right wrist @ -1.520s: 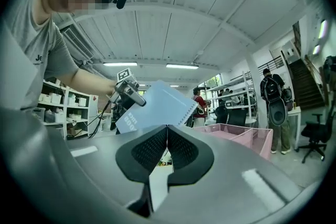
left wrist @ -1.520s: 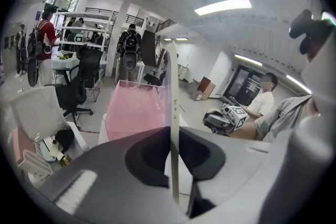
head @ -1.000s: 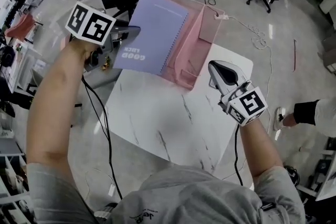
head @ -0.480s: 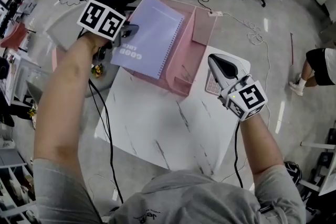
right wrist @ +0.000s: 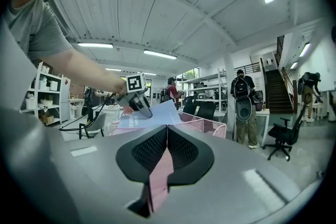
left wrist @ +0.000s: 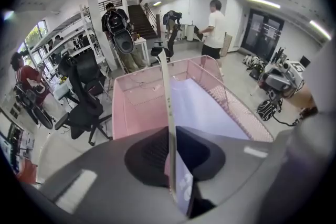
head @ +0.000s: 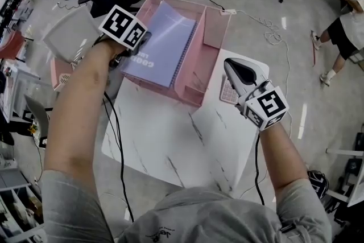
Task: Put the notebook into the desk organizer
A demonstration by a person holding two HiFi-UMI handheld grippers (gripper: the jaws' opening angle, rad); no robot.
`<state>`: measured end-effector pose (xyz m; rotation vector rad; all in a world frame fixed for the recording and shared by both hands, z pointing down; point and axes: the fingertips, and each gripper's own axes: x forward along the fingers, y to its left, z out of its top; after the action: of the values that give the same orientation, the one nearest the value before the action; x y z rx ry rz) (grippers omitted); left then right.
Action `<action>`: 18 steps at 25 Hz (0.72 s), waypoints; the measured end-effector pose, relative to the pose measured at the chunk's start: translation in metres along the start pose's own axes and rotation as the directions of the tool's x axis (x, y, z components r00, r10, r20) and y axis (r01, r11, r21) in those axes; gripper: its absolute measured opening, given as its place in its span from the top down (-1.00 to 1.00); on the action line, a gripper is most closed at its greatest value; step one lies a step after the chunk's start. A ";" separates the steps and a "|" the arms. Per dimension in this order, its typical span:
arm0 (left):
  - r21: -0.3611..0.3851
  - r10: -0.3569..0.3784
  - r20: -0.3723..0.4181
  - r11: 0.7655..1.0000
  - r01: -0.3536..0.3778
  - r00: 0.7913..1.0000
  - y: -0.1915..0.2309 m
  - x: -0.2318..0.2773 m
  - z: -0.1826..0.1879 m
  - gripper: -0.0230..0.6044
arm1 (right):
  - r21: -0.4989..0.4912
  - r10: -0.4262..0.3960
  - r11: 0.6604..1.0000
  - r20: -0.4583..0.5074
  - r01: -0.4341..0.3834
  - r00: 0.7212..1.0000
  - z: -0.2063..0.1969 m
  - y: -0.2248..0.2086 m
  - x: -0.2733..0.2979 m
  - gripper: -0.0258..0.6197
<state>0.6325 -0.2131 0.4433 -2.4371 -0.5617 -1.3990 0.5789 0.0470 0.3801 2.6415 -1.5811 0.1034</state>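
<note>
My left tongs [left wrist: 169, 131] are pinched narrow on the notebook [left wrist: 207, 107], gripping the near edge of its cover. In the head view the left tongs [head: 143, 41] hold it by the lettered corner, and the notebook [head: 162, 42] hangs tilted over the big left compartment of the organizer [head: 189, 97]. Its spiral side runs along the divider [head: 196, 48]. I cannot tell whether its far edge already rests on the organizer's floor.

To do this well, I'd lower the far edge first and keep the spiral clear of the divider. The near corner should then drop inside the left wall, not onto its rim. I'd only ease my grip once the notebook is bearing on the floor, since a thin cover held by one corner is likely to sag or swing.

My right tongs [head: 229, 65] hover just beside the organizer's right corner. Their jaws are together in the right gripper view [right wrist: 167, 131], and I see nothing gripped. They could steady the organizer if it slides on the table [head: 170, 139].

A small pink pad [head: 227, 93] lies on the table under the right tongs. A grey chair [head: 71, 37] stands off to the left, and a cord [head: 273, 37] trails across the floor beyond. People stand well back; none of this blocks the drop.
</note>
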 end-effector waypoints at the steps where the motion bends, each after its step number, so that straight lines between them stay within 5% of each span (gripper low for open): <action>1: 0.007 0.009 -0.006 1.000 -0.009 1.000 0.002 0.004 -0.001 0.63 | 0.002 -0.001 1.000 -0.001 0.001 1.000 -0.001 -0.001 0.001 0.91; 11: 0.116 0.151 -0.020 0.982 -0.147 0.988 0.012 0.019 -0.006 0.50 | 0.018 0.009 1.000 0.004 -0.009 1.000 -0.004 -0.001 0.008 0.91; 15: 0.190 0.232 0.032 0.953 -0.234 0.972 0.011 0.020 0.002 0.51 | 0.018 0.018 1.000 0.005 -0.018 1.000 -0.003 0.002 0.010 0.91; 18: 0.250 0.264 0.080 0.928 -0.276 0.961 0.005 0.024 0.010 0.29 | 0.020 0.020 1.000 0.007 -0.020 1.000 -0.002 0.002 0.011 0.91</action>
<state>0.6537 -0.2086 0.4588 -2.2390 -0.3733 -1.0885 0.5817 0.0368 0.3835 2.6444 -1.6181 0.1121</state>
